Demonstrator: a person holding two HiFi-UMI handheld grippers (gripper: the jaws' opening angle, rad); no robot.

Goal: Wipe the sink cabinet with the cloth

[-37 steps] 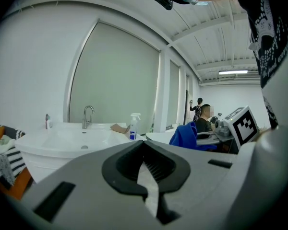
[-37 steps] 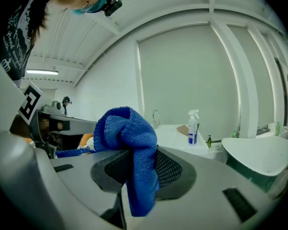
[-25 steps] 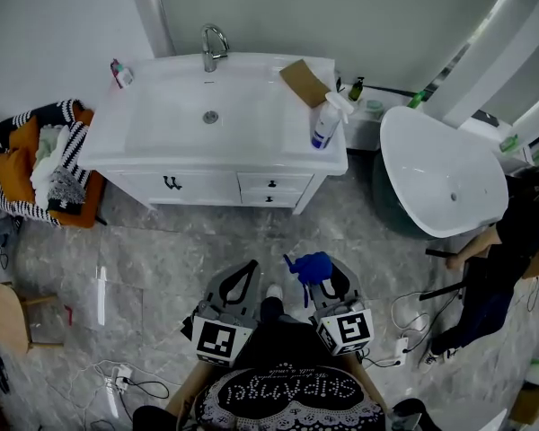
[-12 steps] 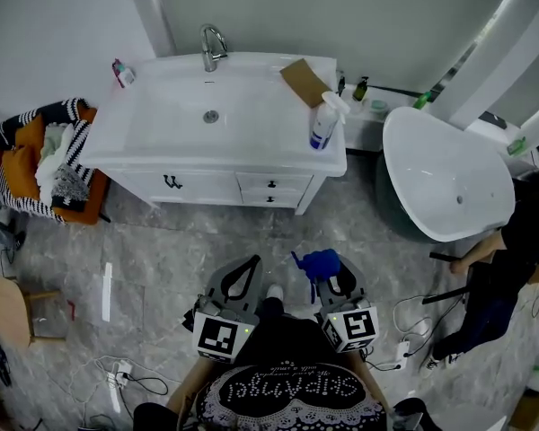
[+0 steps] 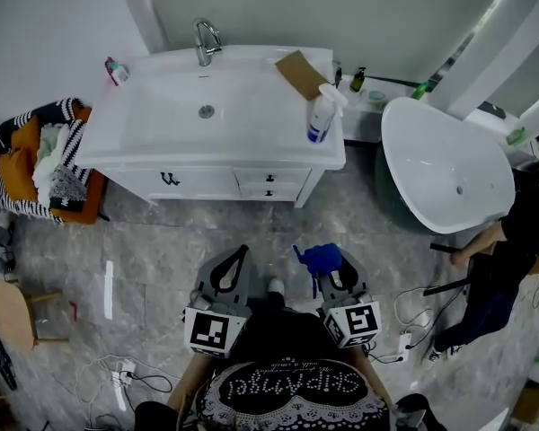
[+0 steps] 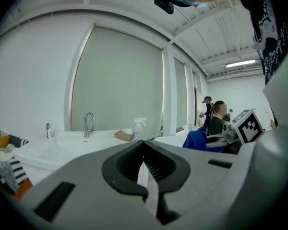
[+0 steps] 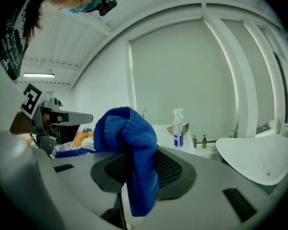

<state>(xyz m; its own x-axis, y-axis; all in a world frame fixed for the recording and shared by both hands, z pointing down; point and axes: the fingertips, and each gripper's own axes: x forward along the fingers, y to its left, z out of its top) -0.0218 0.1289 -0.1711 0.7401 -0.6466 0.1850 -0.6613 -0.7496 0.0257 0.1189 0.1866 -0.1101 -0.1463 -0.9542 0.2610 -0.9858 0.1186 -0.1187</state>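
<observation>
— Can you read the spray bottle [image 5: 321, 119] at the counter's [image 5: 269, 142] right edge?
— Too small. The person [image 5: 499, 259] (far right) is cut off; the cloth [image 7: 129, 147] covers where the jaws meet.

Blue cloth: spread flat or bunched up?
Bunched up: the blue cloth sits crumpled in the right gripper, bulging above its jaws and hanging below.

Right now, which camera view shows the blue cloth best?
The right gripper view: the blue cloth fills the centre, clamped in the right gripper, with its weave clear. The head view shows it only as a small bundle at that gripper's tip; the left gripper view catches a small part at right.
</observation>
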